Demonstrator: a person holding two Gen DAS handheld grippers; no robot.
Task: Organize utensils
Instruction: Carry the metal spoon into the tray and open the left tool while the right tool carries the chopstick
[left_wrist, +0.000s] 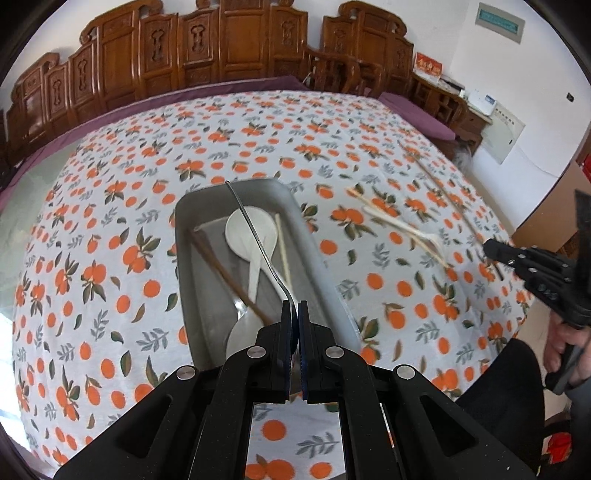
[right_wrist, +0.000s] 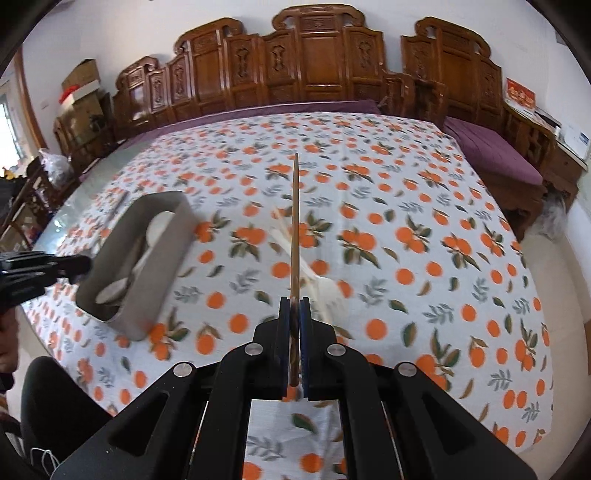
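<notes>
A grey metal tray (left_wrist: 325, 280) sits on the orange-print tablecloth; it also shows in the right wrist view (right_wrist: 162, 266). In it lie a white ladle-shaped spoon (left_wrist: 251, 232), a metal spoon (left_wrist: 242, 328), a brown chopstick (left_wrist: 221, 269) and a pale chopstick (left_wrist: 282, 251). My left gripper (left_wrist: 294, 310) is shut on a metal utensil handle (left_wrist: 255, 232) held over the tray. My right gripper (right_wrist: 294, 306) is shut on a brown chopstick (right_wrist: 294, 221), raised above the cloth. A white fork (left_wrist: 402, 225) and pale chopsticks (left_wrist: 436, 181) lie on the cloth at right, blurred.
The table (right_wrist: 406, 192) is covered by a white cloth with orange fruit print. Carved wooden benches with purple cushions (right_wrist: 491, 151) stand behind and to the right. The right gripper (left_wrist: 491, 249) shows at the left wrist view's right edge, over the table's corner.
</notes>
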